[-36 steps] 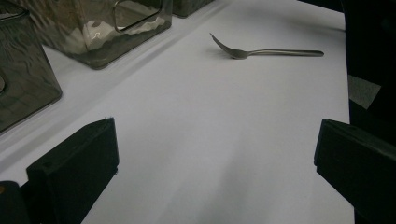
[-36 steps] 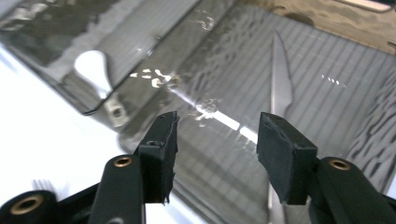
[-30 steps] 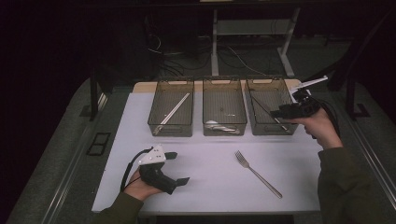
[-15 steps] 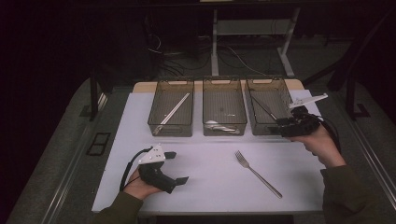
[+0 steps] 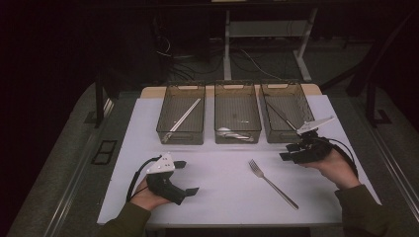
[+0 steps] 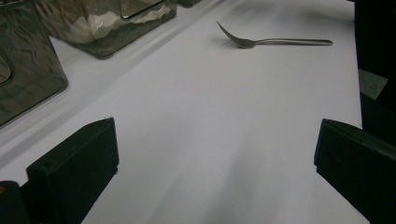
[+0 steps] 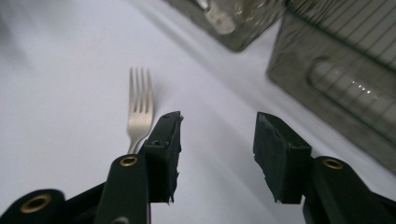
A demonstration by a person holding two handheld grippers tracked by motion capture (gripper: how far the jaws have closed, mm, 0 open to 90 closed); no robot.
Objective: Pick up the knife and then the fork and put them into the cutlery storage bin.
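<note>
A silver fork [image 5: 272,183] lies on the white table, tines pointing toward the bins. My right gripper [image 5: 288,152] hovers low just right of the tines, in front of the right bin [image 5: 280,85]. In the right gripper view the fork [image 7: 139,107] lies left of the left jaw, and the right gripper [image 7: 219,140] is open; its jaws have just been closing, with nothing between them. My left gripper [image 5: 188,177] rests at the front left, wide open and empty [image 6: 215,163], with the fork [image 6: 275,42] far ahead of it.
Three clear bins stand in a row at the back. The left bin [image 5: 180,136] holds a chopstick [image 5: 184,118], the middle bin [image 5: 236,85] a spoon [image 5: 232,133], the right one a slim utensil [image 5: 282,116]. White table edge [image 5: 237,224] runs along the front.
My right gripper has come back from above the right bin, toward me and down, to the table beside the fork's tines. The left gripper has stayed put.
</note>
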